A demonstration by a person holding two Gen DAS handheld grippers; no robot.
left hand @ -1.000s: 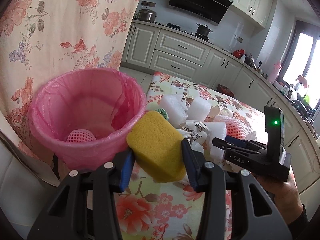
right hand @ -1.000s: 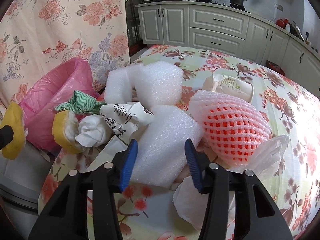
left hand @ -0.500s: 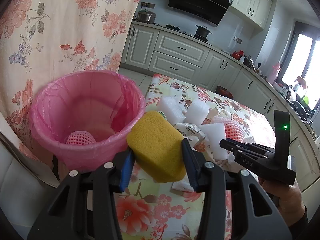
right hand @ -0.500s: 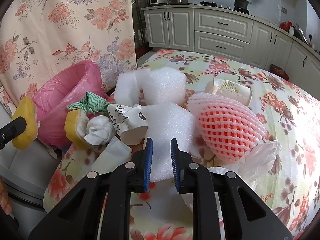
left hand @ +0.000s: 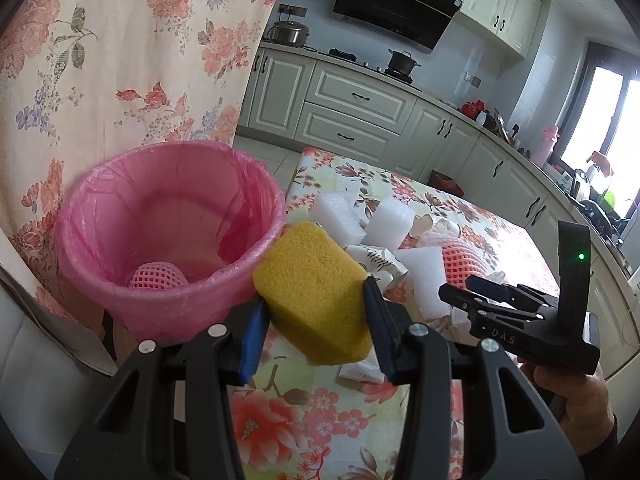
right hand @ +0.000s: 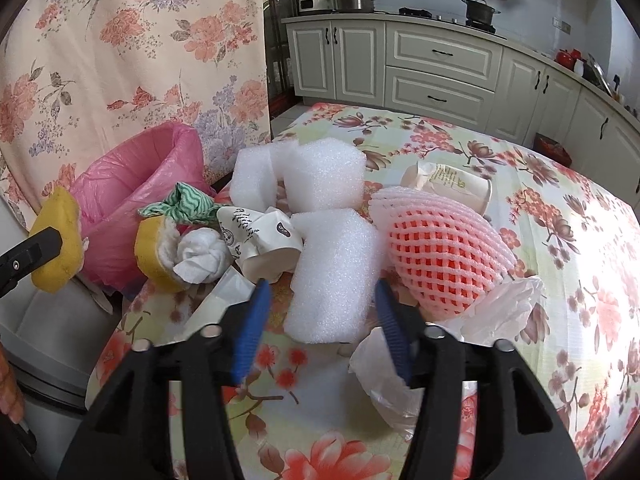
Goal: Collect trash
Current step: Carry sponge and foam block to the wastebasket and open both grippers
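Observation:
My left gripper (left hand: 314,332) is shut on a yellow sponge (left hand: 314,292), held just right of the rim of a pink-lined trash bin (left hand: 172,236) that holds a pink foam net (left hand: 158,276). My right gripper (right hand: 324,320) is open, its blue pads either side of the near end of a white foam block (right hand: 334,276), not closed on it. The right gripper also shows in the left wrist view (left hand: 500,300). The held sponge shows in the right wrist view (right hand: 58,246).
On the floral tablecloth (right hand: 580,280) lies a pile: more white foam blocks (right hand: 324,178), a red-pink foam net (right hand: 440,256), crumpled paper cups (right hand: 260,240), a second yellow sponge with tissue (right hand: 160,256), green cloth (right hand: 188,204), plastic film (right hand: 400,380). A floral curtain hangs left.
My right gripper was open, shut empty half a second ago, and is open again around the white foam block. My left gripper with the sponge has risen slightly beside the bin.

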